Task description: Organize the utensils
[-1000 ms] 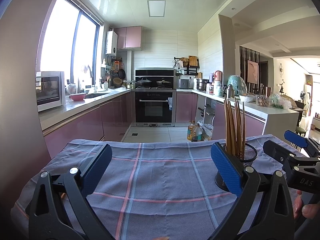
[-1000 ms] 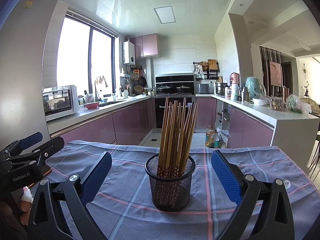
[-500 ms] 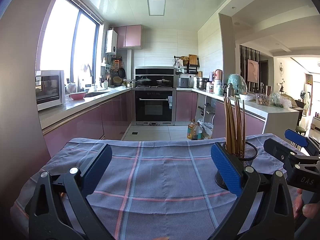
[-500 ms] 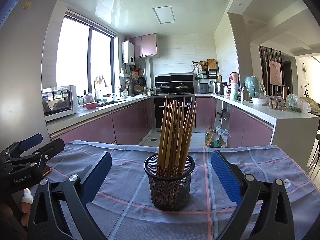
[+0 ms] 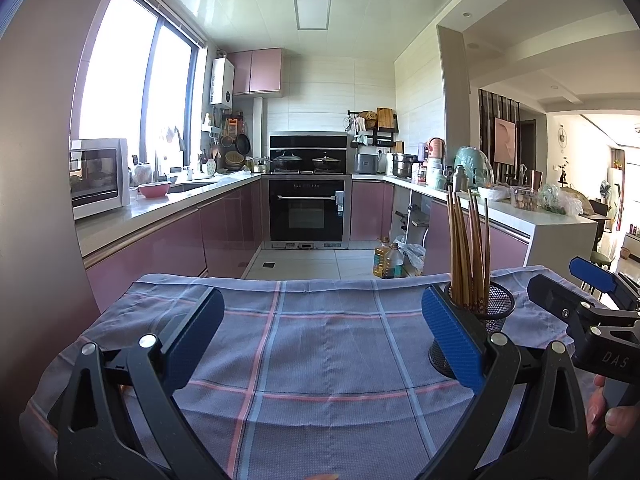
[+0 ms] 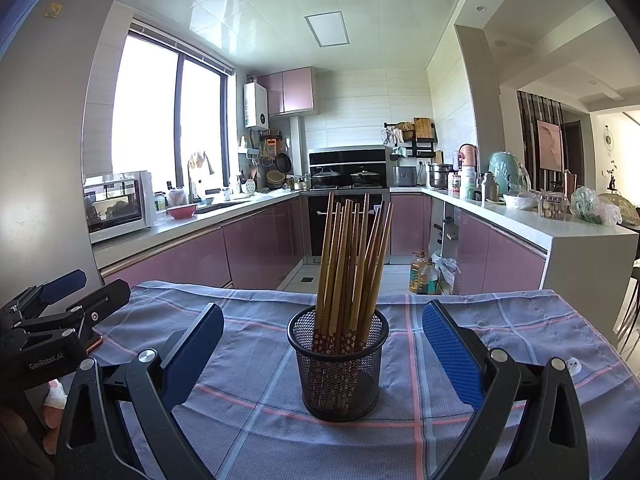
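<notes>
Chopsticks (image 6: pixel 352 256) stand bundled upright, leaning slightly right, in a black mesh holder (image 6: pixel 339 368) that sits on a blue checked cloth (image 6: pixel 256 420) covering the worktop. Seen from the right wrist, the right tool (image 6: pixel 322 354) is spread wide with nothing in its grip; its blue-padded fingers (image 6: pixel 450 356) flank the holder on both sides without touching it, leaving clear gaps to left and right. The holder sits near the middle of the cloth, well back from the far edge, where the cloth drops off toward the kitchen floor.

Seen from the left wrist, the left tool (image 5: pixel 320 338) is also spread wide and holds nothing. Bare cloth lies between and ahead of its fingers as far as the far edge. The holder (image 5: pixel 490 312) stands to its right, partly hidden behind the right-hand blue pad. Farther right, the other tool's black body (image 5: pixel 592 320) hovers near the cloth's right edge, with a person's fingertips (image 5: pixel 618 420) on its handle.
</notes>
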